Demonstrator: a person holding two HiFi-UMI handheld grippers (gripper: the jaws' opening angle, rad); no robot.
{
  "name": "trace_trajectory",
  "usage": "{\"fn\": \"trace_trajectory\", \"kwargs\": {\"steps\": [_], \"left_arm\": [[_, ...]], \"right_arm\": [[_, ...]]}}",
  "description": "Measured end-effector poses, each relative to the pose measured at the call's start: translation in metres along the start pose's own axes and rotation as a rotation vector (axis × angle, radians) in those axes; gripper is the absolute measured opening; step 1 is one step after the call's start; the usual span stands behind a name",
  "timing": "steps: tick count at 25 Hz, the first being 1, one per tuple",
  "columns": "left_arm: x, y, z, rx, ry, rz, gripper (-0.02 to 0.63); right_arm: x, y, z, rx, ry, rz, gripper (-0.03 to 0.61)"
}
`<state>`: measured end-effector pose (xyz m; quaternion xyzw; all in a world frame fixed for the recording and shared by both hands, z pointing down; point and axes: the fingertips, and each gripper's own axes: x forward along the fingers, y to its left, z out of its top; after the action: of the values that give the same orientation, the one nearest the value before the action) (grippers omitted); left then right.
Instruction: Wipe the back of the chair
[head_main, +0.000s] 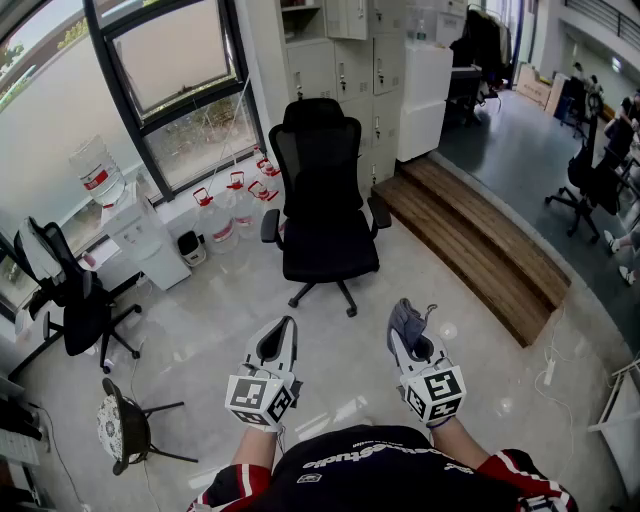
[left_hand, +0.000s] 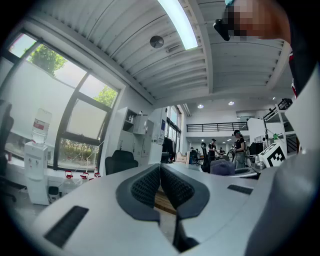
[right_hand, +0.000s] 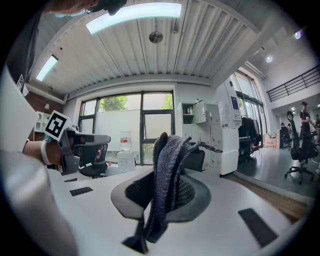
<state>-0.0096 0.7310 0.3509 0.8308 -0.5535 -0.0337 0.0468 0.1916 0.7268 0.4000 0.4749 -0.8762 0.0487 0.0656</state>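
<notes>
right gripper (head_main: 412, 335) is clamped on a grey cloth (right_hand: 167, 185), ready for wiping. left gripper (head_main: 279, 345) is closed and empty. chair (head_main: 322, 190) stands well ahead of both, facing them, not yet reached.

The office chair (head_main: 320, 200) stands in the upper middle of the head view, with lockers (head_main: 345, 50) behind it at the top. Water jugs (head_main: 235, 205) sit on the floor just left of it below the window (head_main: 170, 60), and a wooden step (head_main: 480, 240) runs diagonally along its right. Further left stands a water dispenser (head_main: 140, 240), a second office chair (head_main: 70, 300) is at the left edge, and a small chair (head_main: 120, 425) is in the lower left corner. At the bottom, well apart from the office chair, the left gripper (head_main: 280, 335) lies left of the right gripper (head_main: 408, 335), which has a cloth (head_main: 405, 318) between its jaws.
</notes>
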Motion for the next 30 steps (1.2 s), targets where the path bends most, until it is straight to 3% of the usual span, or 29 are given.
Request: {"fn": "trace_trajectory", "kwargs": {"steps": [19,30], "left_arm": [[0.018,-0.022,-0.008,-0.002,0.024,-0.012,0.026],[0.046,-0.052,-0.005,0.084,0.046,-0.019,0.026]], "right_arm": [[-0.005,-0.015,-0.004,0.035,-0.006,0.036,0.063],[-0.004,-0.043,-0.011,0.075,-0.032,0.086,0.066]]}}
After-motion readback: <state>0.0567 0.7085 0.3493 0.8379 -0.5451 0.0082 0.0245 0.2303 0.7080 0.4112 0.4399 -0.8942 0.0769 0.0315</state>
